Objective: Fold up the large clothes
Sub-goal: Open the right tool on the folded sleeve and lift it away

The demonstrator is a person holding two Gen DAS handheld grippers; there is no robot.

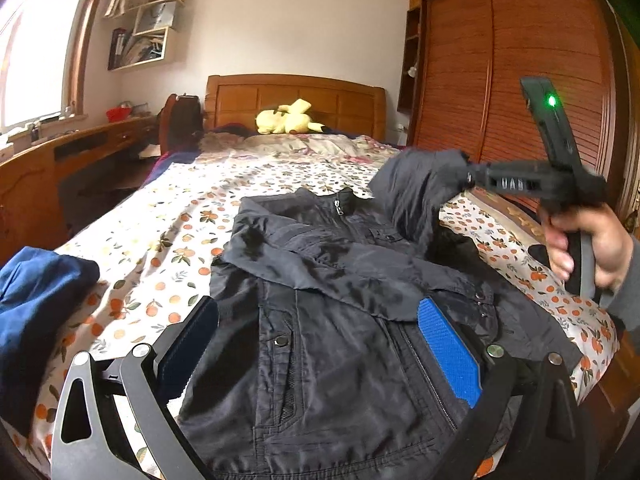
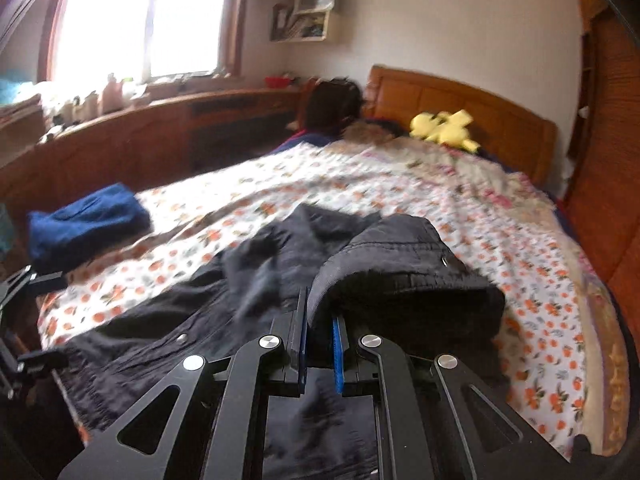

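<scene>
Jacket (image 1: 340,300) on bed (image 1: 168,216) | right gripper (image 2: 320,320) clamps sleeve (image 2: 400,272) | left gripper (image 1: 320,344) wide, empty, left view only

Both wrist cameras look down the bed (image 1: 168,216) toward its headboard (image 2: 460,96), close over the dark jacket (image 1: 320,320); the right one sits nearer, angled toward the window (image 2: 132,16).
</scene>
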